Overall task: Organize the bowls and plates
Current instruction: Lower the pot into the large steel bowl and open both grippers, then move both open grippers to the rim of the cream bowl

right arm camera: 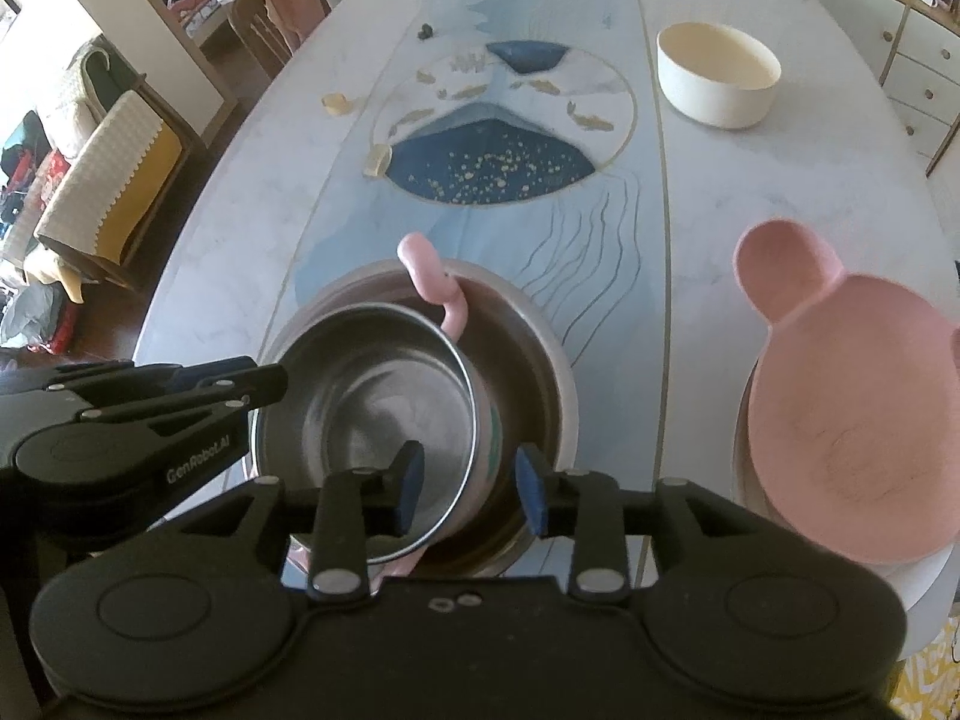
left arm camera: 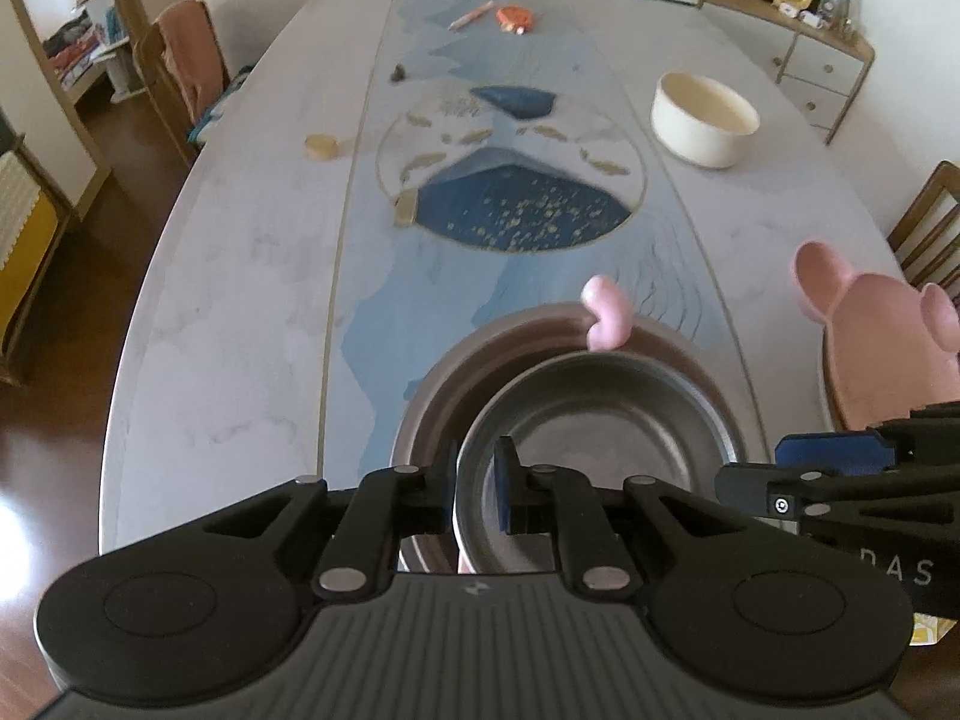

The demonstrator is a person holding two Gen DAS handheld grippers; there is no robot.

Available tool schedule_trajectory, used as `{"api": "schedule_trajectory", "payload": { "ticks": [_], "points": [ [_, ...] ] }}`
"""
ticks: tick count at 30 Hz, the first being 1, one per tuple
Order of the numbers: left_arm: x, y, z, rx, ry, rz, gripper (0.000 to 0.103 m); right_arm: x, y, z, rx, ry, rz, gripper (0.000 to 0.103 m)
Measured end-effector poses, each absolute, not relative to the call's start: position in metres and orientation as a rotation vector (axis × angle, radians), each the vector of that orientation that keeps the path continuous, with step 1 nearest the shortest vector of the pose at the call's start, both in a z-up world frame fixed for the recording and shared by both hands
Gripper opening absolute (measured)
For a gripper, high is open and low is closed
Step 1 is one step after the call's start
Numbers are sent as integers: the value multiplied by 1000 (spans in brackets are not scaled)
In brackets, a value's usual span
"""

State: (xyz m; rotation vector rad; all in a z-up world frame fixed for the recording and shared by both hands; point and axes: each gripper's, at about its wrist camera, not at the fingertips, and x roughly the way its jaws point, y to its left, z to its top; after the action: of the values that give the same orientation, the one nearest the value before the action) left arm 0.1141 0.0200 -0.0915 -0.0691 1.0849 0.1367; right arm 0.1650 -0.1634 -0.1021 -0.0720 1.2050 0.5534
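Note:
A small steel bowl (left arm camera: 600, 420) (right arm camera: 372, 396) with pink handles (right arm camera: 432, 276) leans tilted inside a larger steel bowl (left arm camera: 432, 396) (right arm camera: 540, 360) at the near end of the table. My left gripper (left arm camera: 477, 486) straddles the small bowl's left rim; a gap shows beside the thin rim, so it stands open. My right gripper (right arm camera: 471, 486) is open wider around the right wall of that bowl, its pads clear of it. A pink bear-shaped plate (left arm camera: 882, 348) (right arm camera: 852, 420) lies on a white plate (right arm camera: 918, 576) to the right. A cream bowl (left arm camera: 705, 120) (right arm camera: 717, 75) stands farther back on the right.
The long oval table (left arm camera: 240, 300) carries a pencil (left arm camera: 471, 15), an orange object (left arm camera: 515, 18) and a small tan roll (left arm camera: 321, 146) farther away. Chairs stand at the left (left arm camera: 180, 72) and right (left arm camera: 930, 222) edges. A cabinet (left arm camera: 822, 78) stands at the back right.

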Motion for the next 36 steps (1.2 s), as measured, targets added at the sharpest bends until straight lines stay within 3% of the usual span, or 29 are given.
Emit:
{"api": "schedule_trajectory", "payload": {
  "ticks": [14, 19, 24, 28, 36],
  "points": [
    [120, 0, -41, -39, 965, 54, 15, 170, -190, -48, -31, 1080, 572, 51],
    [126, -9, -24, -34, 906, 53, 61, 181, -207, -31, -15, 1023, 555, 60],
    [143, -21, -9, -24, 862, 42, 63, 198, -226, -17, -11, 974, 530, 68],
    [164, -32, 2, -30, 826, 35, 75, 221, -245, -10, -2, 947, 497, 75],
    [222, -57, 12, -41, 789, 26, 78, 280, -276, -5, -3, 903, 446, 92]
  ]
}}
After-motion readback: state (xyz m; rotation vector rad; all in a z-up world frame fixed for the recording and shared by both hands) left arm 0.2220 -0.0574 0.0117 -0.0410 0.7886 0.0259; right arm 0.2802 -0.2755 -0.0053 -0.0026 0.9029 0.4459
